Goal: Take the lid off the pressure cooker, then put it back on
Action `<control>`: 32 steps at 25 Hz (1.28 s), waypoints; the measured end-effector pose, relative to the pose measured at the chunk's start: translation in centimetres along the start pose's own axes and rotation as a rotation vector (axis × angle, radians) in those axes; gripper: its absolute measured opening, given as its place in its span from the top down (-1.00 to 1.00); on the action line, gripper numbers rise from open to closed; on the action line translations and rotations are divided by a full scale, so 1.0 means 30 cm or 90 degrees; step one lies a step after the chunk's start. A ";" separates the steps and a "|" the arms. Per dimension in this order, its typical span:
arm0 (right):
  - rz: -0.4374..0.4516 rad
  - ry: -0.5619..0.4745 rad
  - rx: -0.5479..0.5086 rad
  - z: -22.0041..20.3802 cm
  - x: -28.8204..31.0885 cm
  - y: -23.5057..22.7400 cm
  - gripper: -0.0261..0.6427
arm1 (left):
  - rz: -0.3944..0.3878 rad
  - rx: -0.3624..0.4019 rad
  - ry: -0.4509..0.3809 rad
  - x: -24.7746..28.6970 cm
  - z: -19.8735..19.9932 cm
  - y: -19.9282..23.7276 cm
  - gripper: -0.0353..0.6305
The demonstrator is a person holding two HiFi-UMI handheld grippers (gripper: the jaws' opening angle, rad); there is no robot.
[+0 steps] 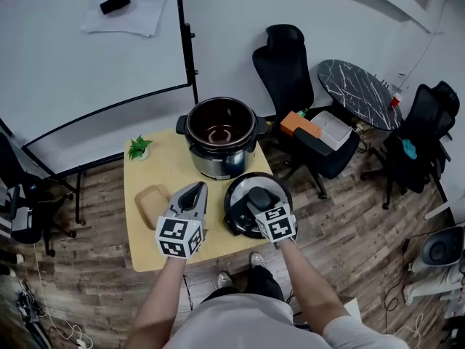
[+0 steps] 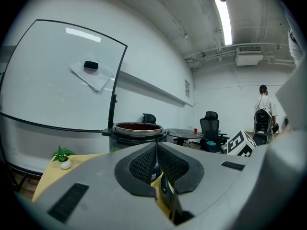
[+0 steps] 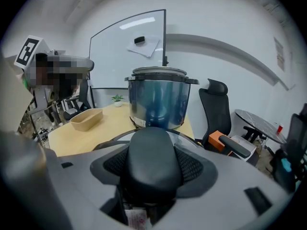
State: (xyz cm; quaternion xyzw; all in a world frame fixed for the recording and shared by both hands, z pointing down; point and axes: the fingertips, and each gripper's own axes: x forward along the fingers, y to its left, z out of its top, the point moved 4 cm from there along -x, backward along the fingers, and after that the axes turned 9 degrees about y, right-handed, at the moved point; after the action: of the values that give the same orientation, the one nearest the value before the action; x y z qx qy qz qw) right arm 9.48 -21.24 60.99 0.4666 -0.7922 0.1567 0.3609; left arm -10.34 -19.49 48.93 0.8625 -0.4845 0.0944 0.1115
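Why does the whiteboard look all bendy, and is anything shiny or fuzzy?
Left gripper view: the wide lens bends the whiteboard edges into curves, and the ceiling light glares white. Right gripper view: the pressure cooker has a soft bluish shine on its steel side; the lid knob up close looks a little fuzzy. Head view: the whiteboard frame bows too.

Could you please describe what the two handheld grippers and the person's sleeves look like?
Both the left gripper and right gripper are grey, tapered shells with black textured pads and a black-and-white marker cube. The person wears a white short-sleeved top.
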 end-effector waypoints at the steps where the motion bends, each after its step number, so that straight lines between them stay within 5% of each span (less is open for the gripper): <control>1: 0.000 0.002 0.002 -0.004 0.004 0.000 0.08 | 0.002 0.000 -0.005 -0.003 0.007 0.002 0.84; 21: 0.027 0.021 0.038 -0.017 0.049 -0.007 0.06 | 0.016 0.003 -0.049 -0.017 0.107 0.031 0.84; 24: 0.048 -0.004 0.050 0.015 0.032 -0.003 -0.22 | 0.019 0.002 -0.050 -0.015 0.124 0.037 0.84; 32: 0.042 -0.147 0.055 0.216 -0.135 -0.027 -0.23 | 0.035 -0.001 -0.067 -0.030 0.198 0.068 0.84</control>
State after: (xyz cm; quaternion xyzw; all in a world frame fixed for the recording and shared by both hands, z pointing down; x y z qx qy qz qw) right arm 8.64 -22.90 53.53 0.4703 -0.8360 0.1478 0.2411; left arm -12.23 -21.48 43.22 0.8525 -0.5133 0.0518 0.0842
